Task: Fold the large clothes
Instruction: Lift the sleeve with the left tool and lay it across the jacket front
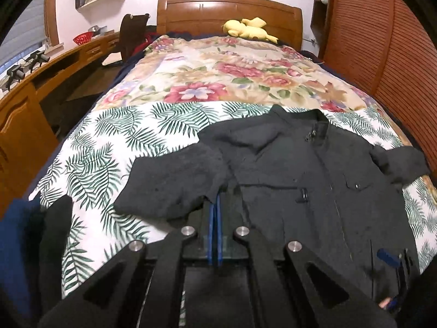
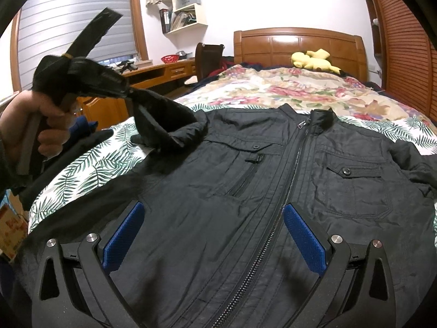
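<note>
Jacket looks light, limp, slippery; left gripper pinches its sleeve, right gripper spread above the hem.

Black jacket flat on bed, zip up; L gripper pinching lifted sleeve; R gripper fingers apart.

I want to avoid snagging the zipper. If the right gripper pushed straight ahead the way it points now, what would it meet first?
Probably the black jacket itself. The right gripper is open, angled down over the jacket's front, with the zipper running between its pads. Depth is unclear, but the fabric near the zipper looks first in line.
</note>
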### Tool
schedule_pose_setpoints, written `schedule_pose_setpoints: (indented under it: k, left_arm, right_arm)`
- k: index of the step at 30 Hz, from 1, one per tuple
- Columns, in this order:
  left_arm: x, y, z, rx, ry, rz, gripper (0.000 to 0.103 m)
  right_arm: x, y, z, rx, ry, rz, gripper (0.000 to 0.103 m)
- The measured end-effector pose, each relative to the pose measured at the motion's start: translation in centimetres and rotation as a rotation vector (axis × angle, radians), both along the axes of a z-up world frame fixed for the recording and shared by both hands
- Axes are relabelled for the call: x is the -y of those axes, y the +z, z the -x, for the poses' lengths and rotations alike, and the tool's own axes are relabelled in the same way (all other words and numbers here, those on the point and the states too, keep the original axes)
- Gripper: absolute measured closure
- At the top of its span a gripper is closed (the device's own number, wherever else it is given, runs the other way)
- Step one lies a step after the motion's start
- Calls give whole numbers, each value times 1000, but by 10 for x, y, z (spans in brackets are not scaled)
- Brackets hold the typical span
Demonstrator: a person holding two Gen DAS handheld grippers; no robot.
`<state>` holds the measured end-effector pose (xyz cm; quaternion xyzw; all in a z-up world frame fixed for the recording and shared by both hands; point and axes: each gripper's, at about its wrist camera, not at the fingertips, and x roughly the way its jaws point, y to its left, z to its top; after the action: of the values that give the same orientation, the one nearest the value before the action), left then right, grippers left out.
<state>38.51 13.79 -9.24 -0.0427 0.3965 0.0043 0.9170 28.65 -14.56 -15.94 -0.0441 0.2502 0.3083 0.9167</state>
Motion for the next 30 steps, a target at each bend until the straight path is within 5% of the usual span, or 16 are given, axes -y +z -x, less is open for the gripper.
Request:
schedule_pose_setpoints:
  k: [7, 13, 18, 25, 30]
  left_arm:
    - [-18, 10, 23, 36, -44, 58, 102]
    - [-42, 24, 39, 166, -54, 82, 92]
    - [-73, -2, 12, 98, 18, 121, 76]
    - [-126, -77, -34, -66, 153, 186, 74]
    - [-143, -108, -40, -109, 206, 221, 74]
  right_arm:
    - [0, -1, -1, -3, 3, 5, 0]
    - [-1, -1, 0, -4, 4, 9, 0]
    - [-3, -2, 0, -4, 4, 12, 0]
    - [-4, -3, -1, -9, 6, 16, 0]
    - [-5, -3, -2, -13, 10, 19, 0]
